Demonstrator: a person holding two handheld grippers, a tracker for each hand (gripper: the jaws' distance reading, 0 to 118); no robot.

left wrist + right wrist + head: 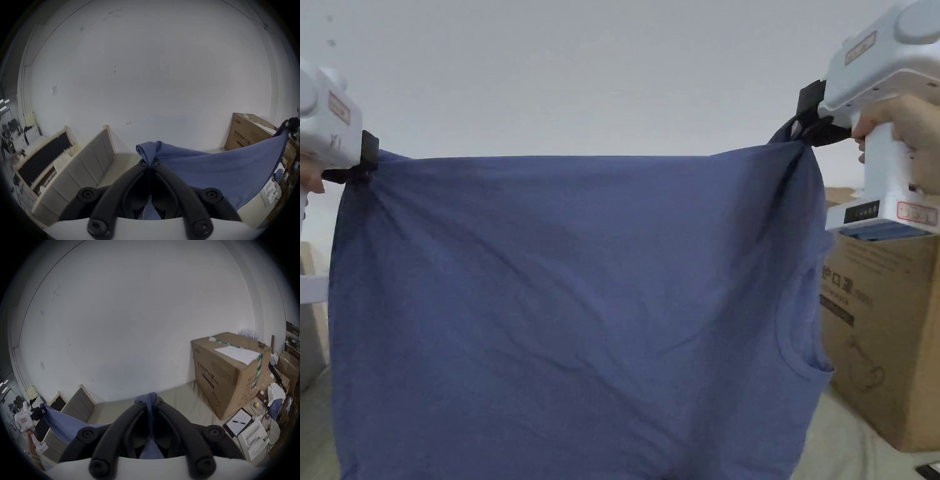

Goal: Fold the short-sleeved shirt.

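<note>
A blue short-sleeved shirt (569, 312) hangs stretched in the air in front of me, its top edge taut and level. At the upper left corner my left gripper (365, 159) is shut on the cloth. My right gripper (803, 128) is shut on the upper right corner. A curved neckline or sleeve seam shows on the shirt's right side. In the left gripper view the black jaws pinch a bunched fold of the shirt (211, 168) at the left gripper (150, 162). In the right gripper view the right gripper (150, 400) has blue shirt cloth (151, 396) between its jaws.
A big cardboard box (881, 325) stands on the beige surface (178, 399) to the right, close under my right hand. A grey padded headboard (84, 162) lies to the left. Behind is a plain white wall (581, 75). Clutter and a white unit (253, 434) sit at far right.
</note>
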